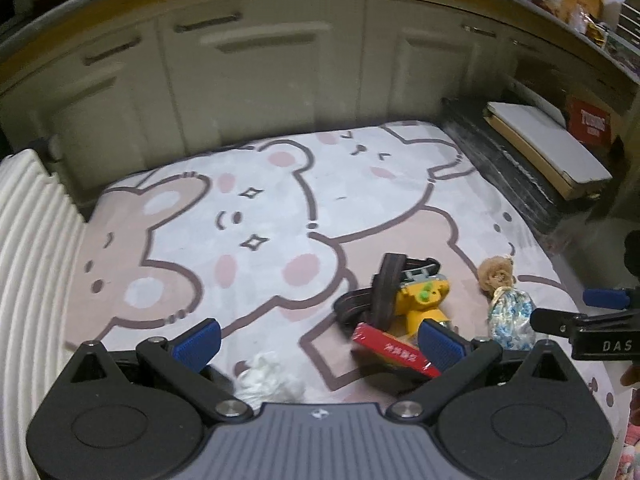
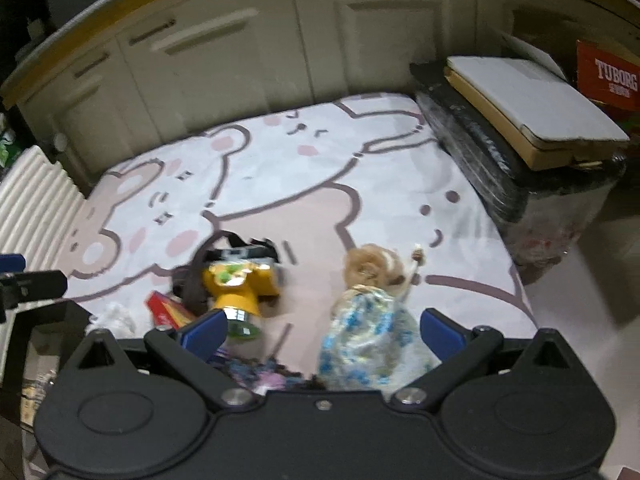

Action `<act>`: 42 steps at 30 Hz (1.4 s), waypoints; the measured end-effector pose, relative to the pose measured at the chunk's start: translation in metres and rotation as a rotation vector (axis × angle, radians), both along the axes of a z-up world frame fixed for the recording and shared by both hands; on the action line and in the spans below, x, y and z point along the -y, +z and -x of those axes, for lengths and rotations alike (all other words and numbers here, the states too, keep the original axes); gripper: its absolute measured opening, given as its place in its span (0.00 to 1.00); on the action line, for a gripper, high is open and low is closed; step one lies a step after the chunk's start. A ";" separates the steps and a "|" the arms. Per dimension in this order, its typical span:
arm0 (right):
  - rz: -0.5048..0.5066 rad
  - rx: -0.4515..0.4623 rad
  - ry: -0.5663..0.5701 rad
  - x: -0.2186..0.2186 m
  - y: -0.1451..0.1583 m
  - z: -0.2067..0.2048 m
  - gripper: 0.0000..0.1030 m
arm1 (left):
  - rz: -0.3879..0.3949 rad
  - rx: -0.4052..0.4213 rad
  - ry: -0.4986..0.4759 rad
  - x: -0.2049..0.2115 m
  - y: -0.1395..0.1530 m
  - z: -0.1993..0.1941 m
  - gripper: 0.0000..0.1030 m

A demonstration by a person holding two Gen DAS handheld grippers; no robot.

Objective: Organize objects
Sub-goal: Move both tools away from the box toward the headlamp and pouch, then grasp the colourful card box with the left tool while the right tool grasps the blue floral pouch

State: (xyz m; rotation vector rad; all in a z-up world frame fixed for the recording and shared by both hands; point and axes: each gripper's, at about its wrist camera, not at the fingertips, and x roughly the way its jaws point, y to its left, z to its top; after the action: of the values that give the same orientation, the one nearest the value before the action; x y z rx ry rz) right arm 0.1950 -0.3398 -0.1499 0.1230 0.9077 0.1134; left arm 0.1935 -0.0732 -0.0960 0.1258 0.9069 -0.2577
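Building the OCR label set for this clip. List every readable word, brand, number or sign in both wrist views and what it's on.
"TUBORG": white letters on the red carton at far right; smaller line under it too blurred to read.
"DAS": white letters on the right gripper body in the left wrist view; cut off by the frame edge.
Red flat box beside the yellow toy camera: white characters, too blurred to read.
No other text.

L gripper (image 1: 319, 340) & R gripper (image 2: 322, 330) both wide open, held side by side
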 end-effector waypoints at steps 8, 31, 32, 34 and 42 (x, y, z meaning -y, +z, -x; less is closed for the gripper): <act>-0.064 -0.122 -0.129 0.024 -0.036 -0.025 1.00 | -0.013 -0.099 0.067 0.024 -0.028 -0.026 1.00; 0.038 -0.260 -0.180 0.019 -0.080 -0.064 1.00 | -0.173 -0.271 0.012 0.067 -0.097 -0.053 1.00; 0.038 -0.257 -0.183 0.019 -0.080 -0.064 1.00 | -0.194 -0.277 -0.009 0.066 -0.100 -0.052 1.00; 0.038 -0.250 -0.186 0.018 -0.079 -0.062 1.00 | -0.249 -0.287 -0.048 0.064 -0.106 -0.049 1.00; -0.001 -0.239 -0.205 0.017 -0.078 -0.058 1.00 | -0.240 -0.270 -0.050 0.036 -0.099 -0.046 1.00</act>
State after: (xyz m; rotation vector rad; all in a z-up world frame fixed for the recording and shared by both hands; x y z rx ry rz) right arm 0.2535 -0.3565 -0.2274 0.2338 1.1276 -0.0936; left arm 0.2393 -0.1096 -0.1950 0.3421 1.2028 -0.2142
